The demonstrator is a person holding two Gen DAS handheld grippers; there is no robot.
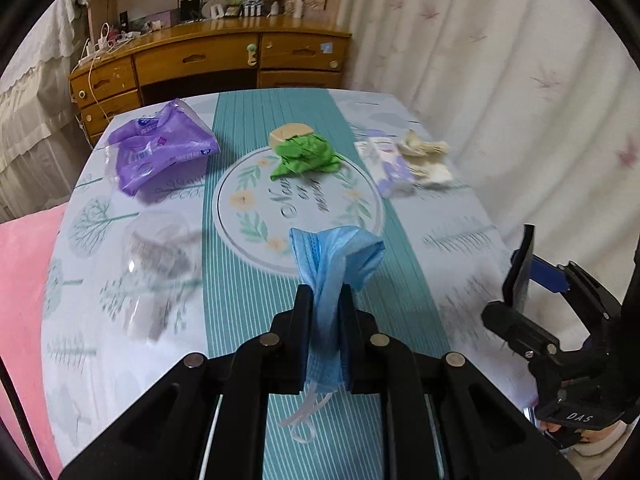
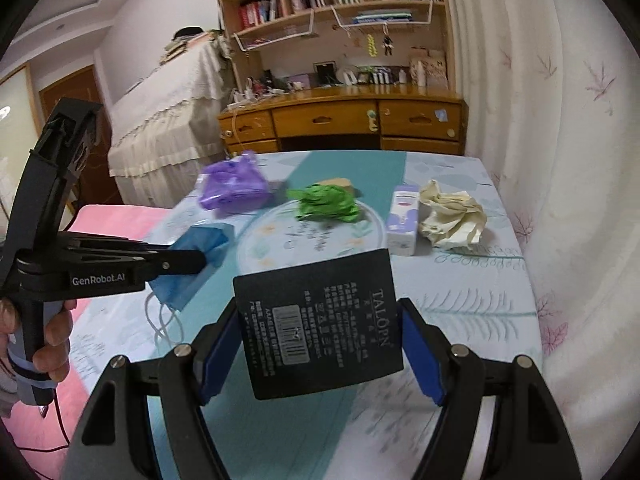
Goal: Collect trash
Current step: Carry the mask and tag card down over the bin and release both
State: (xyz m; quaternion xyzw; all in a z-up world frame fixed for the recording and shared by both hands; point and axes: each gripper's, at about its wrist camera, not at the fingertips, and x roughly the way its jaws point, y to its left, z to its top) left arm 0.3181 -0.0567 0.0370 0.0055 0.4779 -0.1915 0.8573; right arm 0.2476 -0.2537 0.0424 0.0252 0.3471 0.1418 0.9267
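Observation:
A crumpled blue face mask hangs between the fingers of my left gripper, which is shut on it; its white ear loops dangle below. In the right wrist view the same mask is in the left gripper, raised over the table's left side. My right gripper grips a flat black packet with a barcode label across its width, both blue pads on its edges, above the table. That right gripper also shows at the left wrist view's right edge.
On the teal-patterned tablecloth lie a purple wrapper, a green paper wad on a tan disc, a small white-purple box, cream crumpled tissue and clear plastic packaging. Wooden desk behind, curtain right, pink bedding left.

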